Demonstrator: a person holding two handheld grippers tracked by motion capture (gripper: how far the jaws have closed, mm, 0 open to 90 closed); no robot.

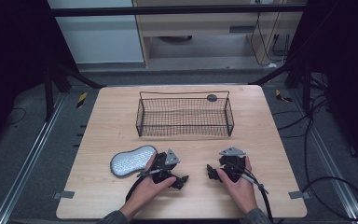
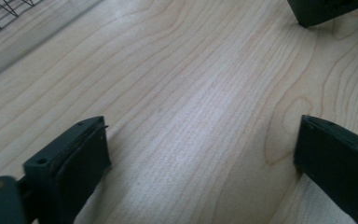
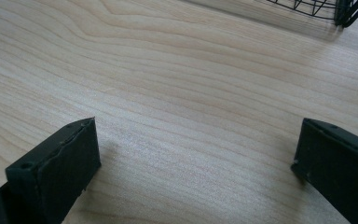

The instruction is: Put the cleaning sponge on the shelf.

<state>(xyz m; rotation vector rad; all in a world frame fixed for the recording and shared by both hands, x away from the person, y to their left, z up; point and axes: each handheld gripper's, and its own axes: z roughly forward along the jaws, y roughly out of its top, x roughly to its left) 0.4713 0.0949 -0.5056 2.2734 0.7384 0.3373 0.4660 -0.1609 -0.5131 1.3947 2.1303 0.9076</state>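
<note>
Each hand-held gripper, left and right, is black with a grey three-cornered plate on top. A black cable trails from each. Grey sleeves cover the person's wrists.

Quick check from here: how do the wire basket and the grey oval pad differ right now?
The wire basket is black, open mesh and rectangular with raised walls; the grey pad is pale, oval and lies flat. The basket sits at the table's far middle, apart from both hands; the pad lies near the front, right beside the left gripper. Both rest on the wooden table, and neither is held.

wire basket: 1 | grey oval pad: 1 | tools: 2 | table: 1
</note>
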